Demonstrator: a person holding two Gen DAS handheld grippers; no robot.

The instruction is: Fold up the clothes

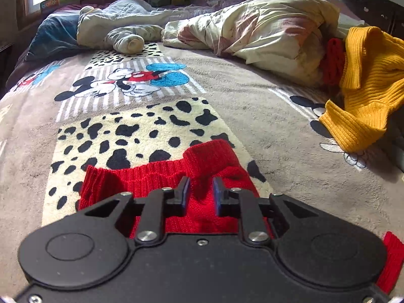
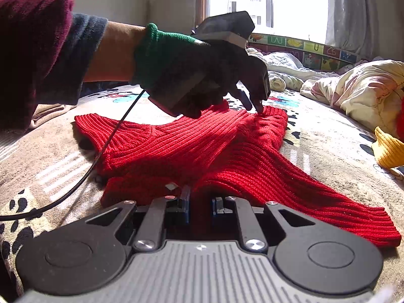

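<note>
red sweater (image 2: 202,146) lies spread on the bed (image 1: 252,116), on the near part toward the person. its body is partly folded over itself and one sleeve runs out flat toward the near right edge in the right wrist view. its far end sits on the black-spotted patch of the cartoon blanket (image 1: 131,131). left tongs (image 1: 202,189) are at that far end, tips down on the knit, jaws a little apart. red fabric shows in the gap, not pinched as far as i can see. a left hand (image 2: 202,75) in a dark glove with a green cuff holds them, dark red sleeve (image 2: 32,50) behind it. a black cable (image 2: 106,146) hangs from them across the sweater's left side. right tongs (image 2: 200,203) are at the near edge of the sweater, jaws nearly closed, with a ridge of red knit bunched up into them, so gripping the sweater. yellow sweater (image 1: 366,101) lies crumpled toward the right side of the bed, well apart from the red one, with another bit of red cloth (image 1: 334,60) just behind it. a rumpled pale quilt (image 1: 265,32) and a light bundle (image 1: 121,32) sit along the far edge. window (image 2: 290,5) is beyond the bed, very bright.
</note>
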